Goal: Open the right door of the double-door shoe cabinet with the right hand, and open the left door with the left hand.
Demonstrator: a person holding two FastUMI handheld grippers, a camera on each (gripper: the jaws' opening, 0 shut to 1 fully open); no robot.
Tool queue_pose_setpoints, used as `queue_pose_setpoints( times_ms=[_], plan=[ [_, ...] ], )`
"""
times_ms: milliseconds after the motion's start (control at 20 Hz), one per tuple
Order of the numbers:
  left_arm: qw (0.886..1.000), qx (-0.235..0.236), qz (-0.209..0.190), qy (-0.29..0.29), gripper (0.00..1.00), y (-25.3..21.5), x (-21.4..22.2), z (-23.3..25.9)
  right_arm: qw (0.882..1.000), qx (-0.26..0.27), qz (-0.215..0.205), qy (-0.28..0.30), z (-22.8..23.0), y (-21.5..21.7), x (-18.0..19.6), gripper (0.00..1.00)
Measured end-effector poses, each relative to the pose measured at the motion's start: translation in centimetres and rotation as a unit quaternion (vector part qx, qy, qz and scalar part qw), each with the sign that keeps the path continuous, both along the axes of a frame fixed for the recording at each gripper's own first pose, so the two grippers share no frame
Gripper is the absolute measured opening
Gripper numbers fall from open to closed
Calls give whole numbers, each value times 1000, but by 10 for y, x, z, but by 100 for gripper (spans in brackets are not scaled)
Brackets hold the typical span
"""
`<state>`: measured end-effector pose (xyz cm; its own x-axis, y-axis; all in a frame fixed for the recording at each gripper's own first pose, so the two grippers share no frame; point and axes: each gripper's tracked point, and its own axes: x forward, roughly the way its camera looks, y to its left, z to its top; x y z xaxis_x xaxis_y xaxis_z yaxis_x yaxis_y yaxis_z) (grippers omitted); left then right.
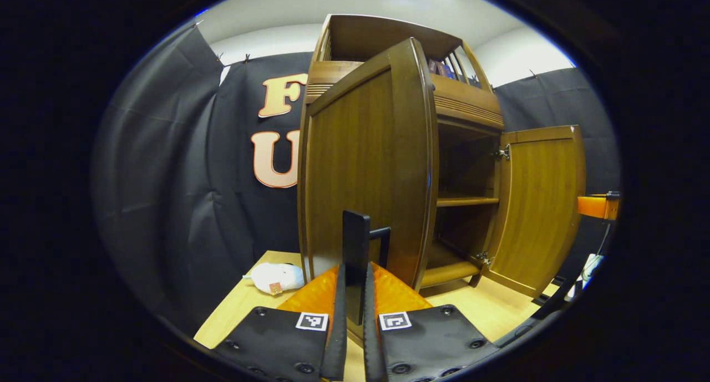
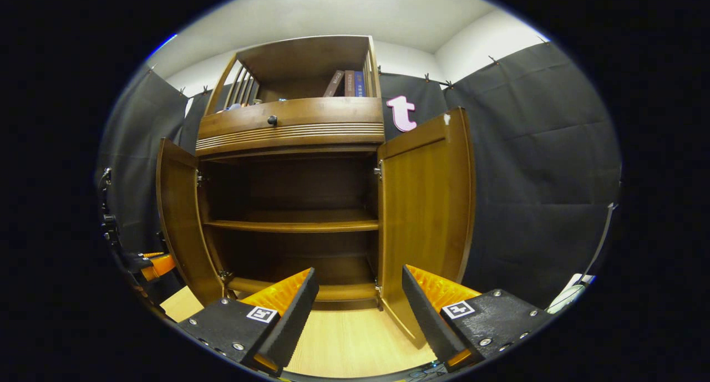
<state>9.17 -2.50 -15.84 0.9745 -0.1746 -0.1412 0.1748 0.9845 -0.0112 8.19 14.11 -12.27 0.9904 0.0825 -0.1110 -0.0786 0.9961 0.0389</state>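
The brown wooden shoe cabinet (image 2: 288,124) stands with both doors swung out. In the left gripper view the left door (image 1: 366,166) is close in front, edge toward me, and my left gripper (image 1: 355,274) is shut on its black bar handle (image 1: 355,232). The right door (image 1: 541,204) hangs wide open farther off. In the right gripper view my right gripper (image 2: 358,301) is open and holds nothing, a short way in front of the cabinet's bottom shelf (image 2: 310,288), just left of the right door (image 2: 427,215). The left door (image 2: 177,221) stands open at the left there.
The cabinet sits on a light wooden table (image 2: 344,337). A small white soft toy (image 1: 274,278) lies on the table left of the left door. Books (image 2: 346,82) stand in the top compartment above a drawer with a dark knob (image 2: 272,120). Black cloth walls surround the booth.
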Motion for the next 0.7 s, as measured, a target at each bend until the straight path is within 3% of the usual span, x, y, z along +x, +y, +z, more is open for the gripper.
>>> queue_pose_setpoints(
  times_ms=[150, 200, 300, 400, 700],
  plan=[
    [1000, -2, 10, 5, 17, 21, -5, 1, 1000, -4, 10, -4, 3, 17, -6, 92],
    [1000, 7, 23, 0, 10, 31, -7, 2, 1000, -6, 11, -5, 4, 22, -7, 92],
    [1000, 8, 28, -3, 15, 46, -10, 6, 1000, -8, 14, -7, 5, 29, -10, 92],
    [1000, -12, 25, 5, 14, 54, -12, 6, 1000, -8, 17, -8, 5, 37, -10, 92],
    [1000, -6, 27, 5, 12, 81, -13, 10, 999, -3, 28, -14, 7, 62, -9, 92]
  ],
)
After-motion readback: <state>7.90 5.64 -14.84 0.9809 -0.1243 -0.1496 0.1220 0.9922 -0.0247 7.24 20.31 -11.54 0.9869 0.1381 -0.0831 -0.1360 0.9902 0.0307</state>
